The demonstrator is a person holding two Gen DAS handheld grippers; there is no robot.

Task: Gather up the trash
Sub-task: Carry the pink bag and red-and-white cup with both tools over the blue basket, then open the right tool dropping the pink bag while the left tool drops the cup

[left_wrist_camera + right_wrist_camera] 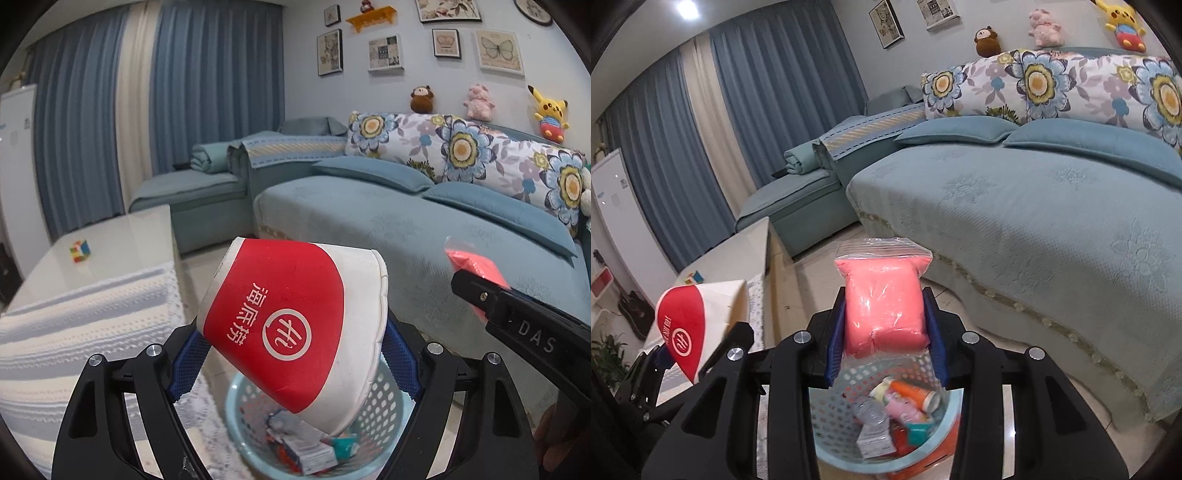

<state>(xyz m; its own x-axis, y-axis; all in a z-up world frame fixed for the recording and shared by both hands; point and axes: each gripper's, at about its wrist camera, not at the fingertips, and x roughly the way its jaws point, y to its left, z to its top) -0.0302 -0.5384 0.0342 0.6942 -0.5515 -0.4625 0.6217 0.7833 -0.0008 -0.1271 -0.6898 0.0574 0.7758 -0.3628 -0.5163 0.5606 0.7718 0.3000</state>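
Observation:
My left gripper [293, 360] is shut on a red and white paper cup [291, 325], tilted, held above a light blue perforated basket [384, 391] on the floor. The basket holds several wrappers and packets [306, 450]. My right gripper [884, 332] is shut on a clear zip bag of pink stuff [884, 299], held above the same basket [831, 402]. In the right wrist view the cup [687, 325] shows at the left. In the left wrist view the right gripper's arm [517, 321] and the pink bag [472, 266] show at the right.
A white coffee table [122, 243] with a striped cloth [81, 325] and a puzzle cube [80, 251] stands at the left. A blue sofa [424, 229] with floral cushions [461, 147] fills the right. Blue curtains [207, 81] hang behind.

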